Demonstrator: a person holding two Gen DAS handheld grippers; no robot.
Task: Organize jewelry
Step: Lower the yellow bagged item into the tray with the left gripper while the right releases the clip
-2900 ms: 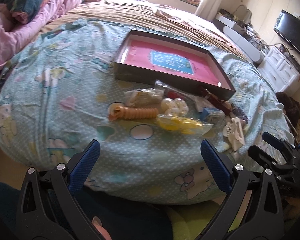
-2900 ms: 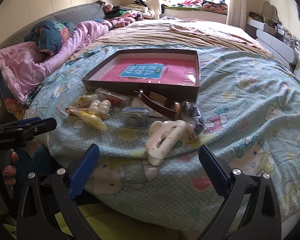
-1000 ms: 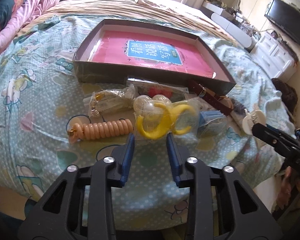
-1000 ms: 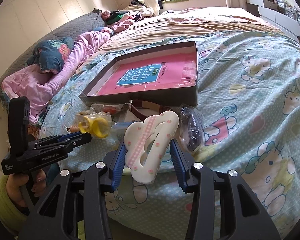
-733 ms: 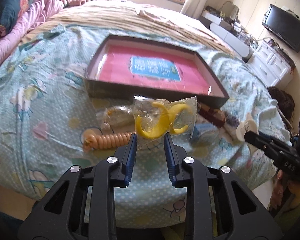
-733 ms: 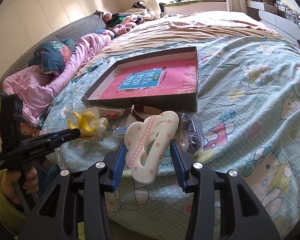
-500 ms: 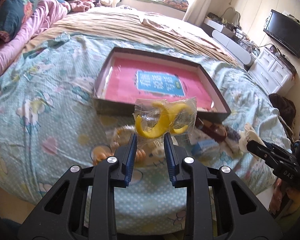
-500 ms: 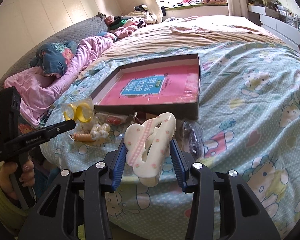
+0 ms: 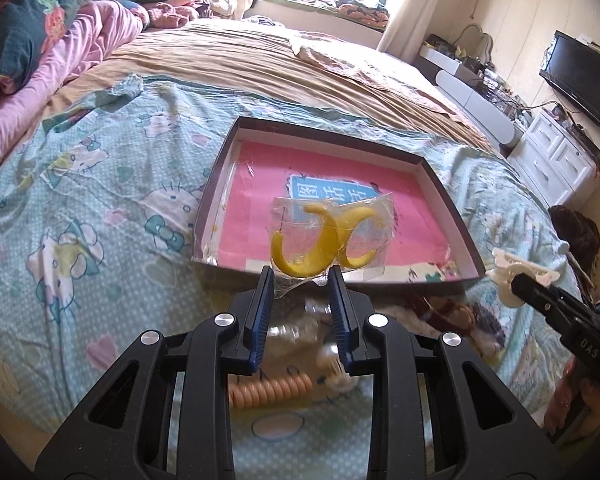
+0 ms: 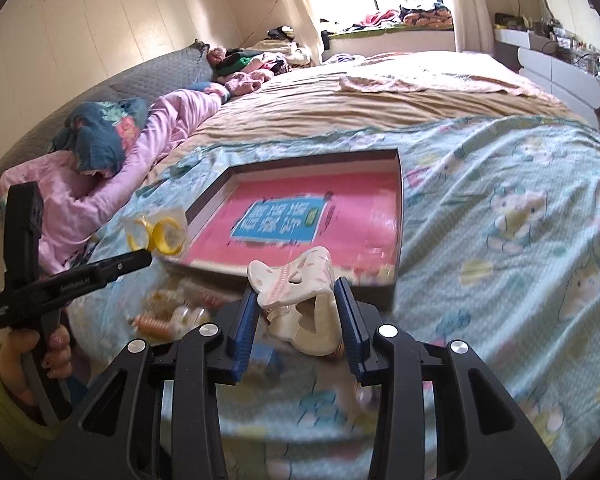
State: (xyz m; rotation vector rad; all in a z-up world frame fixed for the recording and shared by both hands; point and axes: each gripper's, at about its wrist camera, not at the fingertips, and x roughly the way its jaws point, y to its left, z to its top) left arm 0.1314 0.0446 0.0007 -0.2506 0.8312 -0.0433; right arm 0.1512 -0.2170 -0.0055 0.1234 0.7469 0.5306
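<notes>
Above the shallow box (image 9: 452,200) on the bed, the left gripper (image 9: 300,280) pinches a clear bag of yellow earrings (image 9: 324,240) between narrow fingers. Beside it, the right gripper (image 10: 296,292), fingers closing, clamps a cream hair claw (image 10: 300,300).

- earrings (image 9: 320,240): yellow, in clear bag
- hair clip (image 10: 300,300): cream, pink stripe and dots
- box (image 9: 216,184): dark brown rim, pink inside, blue label
- bedspread (image 9: 80,200): teal, dotted, cartoon cats
- far blanket (image 9: 260,64): tan
</notes>
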